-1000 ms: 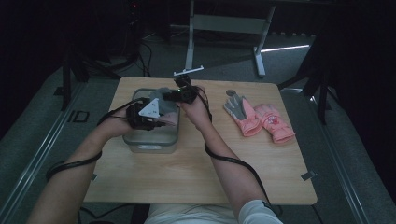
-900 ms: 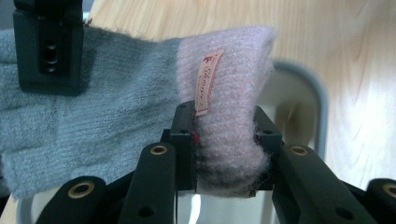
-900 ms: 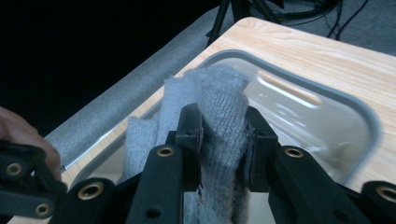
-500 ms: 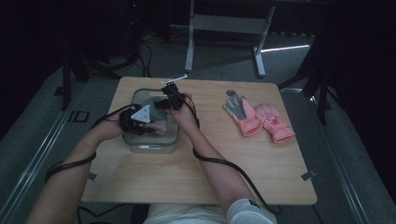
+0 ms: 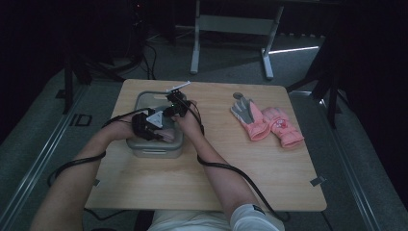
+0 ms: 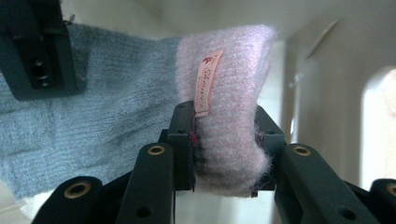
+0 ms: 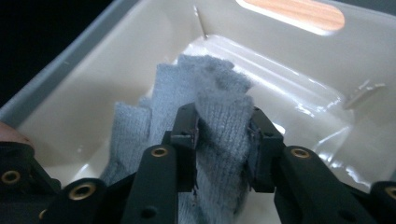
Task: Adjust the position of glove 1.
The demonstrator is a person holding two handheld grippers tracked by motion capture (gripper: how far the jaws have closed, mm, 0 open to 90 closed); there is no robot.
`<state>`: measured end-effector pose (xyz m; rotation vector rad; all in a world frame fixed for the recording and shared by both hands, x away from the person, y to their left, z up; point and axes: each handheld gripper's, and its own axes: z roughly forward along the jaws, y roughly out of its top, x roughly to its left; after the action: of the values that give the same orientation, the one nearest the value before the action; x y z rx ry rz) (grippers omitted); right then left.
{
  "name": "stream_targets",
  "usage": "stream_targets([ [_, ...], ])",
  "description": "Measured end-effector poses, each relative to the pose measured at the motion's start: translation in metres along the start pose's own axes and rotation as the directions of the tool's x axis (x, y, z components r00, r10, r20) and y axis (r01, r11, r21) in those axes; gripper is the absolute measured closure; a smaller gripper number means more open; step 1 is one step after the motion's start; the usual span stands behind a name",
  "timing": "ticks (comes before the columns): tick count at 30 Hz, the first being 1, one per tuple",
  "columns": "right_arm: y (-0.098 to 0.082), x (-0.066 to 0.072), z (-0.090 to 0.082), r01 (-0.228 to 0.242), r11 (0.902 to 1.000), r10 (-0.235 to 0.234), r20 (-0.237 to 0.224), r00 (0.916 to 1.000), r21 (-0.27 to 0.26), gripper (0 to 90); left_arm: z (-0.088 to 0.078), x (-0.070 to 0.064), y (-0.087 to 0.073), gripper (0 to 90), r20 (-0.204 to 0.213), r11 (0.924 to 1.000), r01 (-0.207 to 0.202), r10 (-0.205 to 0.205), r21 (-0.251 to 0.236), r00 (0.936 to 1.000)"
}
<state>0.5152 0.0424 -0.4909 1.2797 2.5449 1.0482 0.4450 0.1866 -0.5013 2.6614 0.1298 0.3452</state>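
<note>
A knit glove, blue-grey (image 7: 205, 84) with a fuzzy pink cuff (image 6: 229, 70) and a small label, hangs stretched inside a grey plastic bin (image 5: 154, 150). My left gripper (image 6: 224, 135) is shut on the pink cuff. My right gripper (image 7: 223, 135) pinches the blue-grey finger end; its jaws have just been opening, and the knit is still pressed between the pads. In the high view the left gripper (image 5: 161, 132) and the right gripper (image 5: 174, 109) are close together over the bin. The right gripper's jaw (image 6: 37, 46) appears at the top left of the left gripper view.
The bin stands at the left of a wooden table (image 5: 240, 163). A pair of pink gloves (image 5: 267, 122) lies at the table's right, one palm up with a grey palm. Cables trail from both grippers across the forearms. The floor around is dark.
Both hands have sunk down into the bin with the glove between them. The right gripper has come left and nearer to the left one.
</note>
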Motion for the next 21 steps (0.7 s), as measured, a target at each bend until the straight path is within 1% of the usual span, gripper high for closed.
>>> stream_targets([
  [1,0.000,0.000,0.000,-0.001,1.0000,0.001,-0.001,1.0000,-0.002,65.7,0.002,0.000,0.001,66.8,0.000,0.9999,-0.004,0.004,0.014,1.0000],
  [2,0.000,-0.001,0.000,-0.001,1.0000,0.001,-0.014,0.9999,-0.005,60.2,0.004,0.001,0.002,66.5,0.006,0.9995,-0.015,0.015,0.029,0.9999],
  [3,0.000,0.000,0.000,0.005,1.0000,-0.005,-0.015,0.9999,-0.006,54.4,0.006,0.001,0.003,66.4,0.009,0.9991,-0.021,0.021,0.037,0.9997],
  [4,0.000,0.002,0.000,0.021,0.9997,-0.022,-0.009,0.9997,-0.012,50.7,0.007,0.002,0.004,66.1,0.009,0.9989,-0.018,0.017,0.044,0.9998],
  [5,0.000,0.003,-0.002,0.032,0.9994,-0.032,0.006,0.9995,-0.014,51.6,0.007,0.002,0.005,65.7,0.015,0.9986,-0.019,0.019,0.049,0.9997],
  [7,0.000,0.002,-0.005,0.027,0.9994,-0.027,-0.002,0.9996,-0.023,50.8,0.008,0.001,0.005,64.3,0.016,0.9981,-0.019,0.018,0.058,0.9997],
  [9,0.000,0.001,-0.007,0.020,0.9994,-0.020,-0.003,0.9998,-0.027,50.3,0.008,0.001,0.005,62.3,0.017,0.9983,-0.012,0.011,0.056,0.9998],
  [10,0.001,-0.002,-0.013,0.013,0.9990,-0.013,-0.004,0.9999,-0.043,49.4,0.007,0.001,0.004,61.1,0.015,0.9986,-0.011,0.010,0.053,0.9998],
  [12,0.001,-0.003,-0.016,0.010,0.9987,-0.010,-0.006,0.9999,-0.050,48.7,0.007,0.001,0.004,59.7,0.015,0.9985,-0.006,0.005,0.054,0.9999],
  [13,0.001,-0.005,-0.023,0.012,0.9978,-0.013,-0.003,0.9999,-0.065,48.4,0.006,0.001,0.003,58.5,0.017,0.9984,-0.001,0.000,0.057,0.9999],
  [14,0.001,-0.006,-0.026,0.011,0.9975,-0.011,-0.008,0.9999,-0.070,47.8,0.006,0.001,0.003,57.2,0.017,0.9984,-0.001,0.000,0.057,0.9999],
  [16,0.001,-0.008,-0.033,0.019,0.9964,-0.020,-0.004,0.9998,-0.082,46.9,0.005,0.000,0.003,51.9,0.015,0.9975,0.033,-0.034,0.062,0.9993],
  [17,0.001,-0.008,-0.033,0.019,0.9964,-0.020,-0.004,0.9998,-0.082,46.9,0.005,0.000,0.003,49.9,0.015,0.9975,0.033,-0.034,0.062,0.9993],
  [18,0.000,-0.010,-0.041,0.018,0.9956,-0.019,-0.008,0.9998,-0.092,46.1,0.001,0.001,0.002,47.1,0.003,0.9966,0.059,-0.059,0.058,0.9983],
  [19,0.000,-0.010,-0.041,0.018,0.9956,-0.019,-0.008,0.9998,-0.092,46.1,0.001,0.001,0.002,44.5,0.003,0.9966,0.059,-0.059,0.058,0.9983],
  [21,-0.002,-0.014,-0.051,0.025,0.9946,-0.027,-0.016,0.9995,-0.101,45.1,-0.004,0.002,0.002,40.7,-0.019,0.9955,0.075,-0.074,0.058,0.9971],
])
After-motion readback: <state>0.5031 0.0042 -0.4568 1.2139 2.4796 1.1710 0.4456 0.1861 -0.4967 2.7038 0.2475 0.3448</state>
